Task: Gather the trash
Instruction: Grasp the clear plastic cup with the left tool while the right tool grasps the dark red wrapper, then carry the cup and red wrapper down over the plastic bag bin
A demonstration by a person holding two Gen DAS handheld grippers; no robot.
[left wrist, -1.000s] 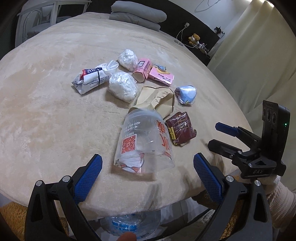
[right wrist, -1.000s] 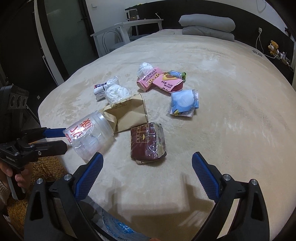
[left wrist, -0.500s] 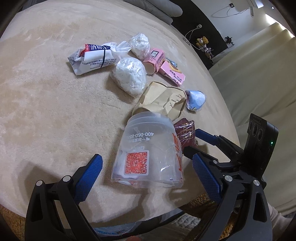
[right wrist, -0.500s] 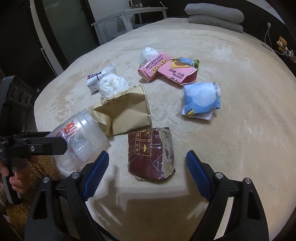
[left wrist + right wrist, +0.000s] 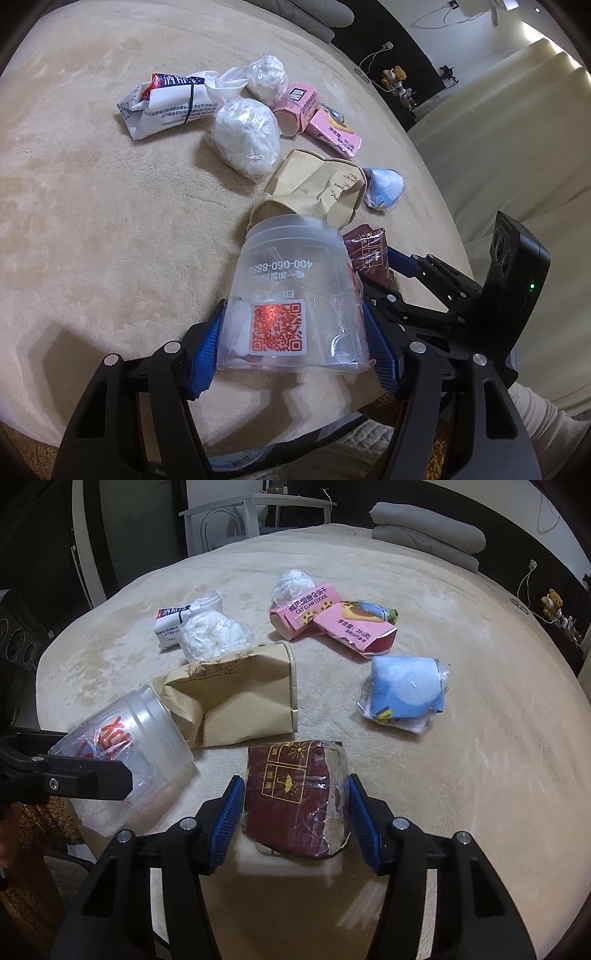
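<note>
A clear plastic jar (image 5: 295, 295) with a red QR label lies on its side on the beige bed; it also shows in the right wrist view (image 5: 122, 753). My left gripper (image 5: 295, 350) is shut on the jar, blue pads against both sides. A dark red wrapped packet (image 5: 295, 797) lies near the bed's edge, partly hidden in the left wrist view (image 5: 367, 249). My right gripper (image 5: 295, 819) straddles the packet, its pads (image 5: 360, 819) a little apart from the packet's sides.
On the beige bed (image 5: 480, 775) lie a tan paper bag (image 5: 240, 698), a blue packet (image 5: 406, 690), pink cookie boxes (image 5: 332, 620), white plastic wads (image 5: 245, 138) and a white wrapper (image 5: 170, 103). Grey pillows (image 5: 428, 535) lie at the far end.
My left gripper moved forward and closed on the jar. My right gripper advanced over the dark red packet and narrowed around it.
</note>
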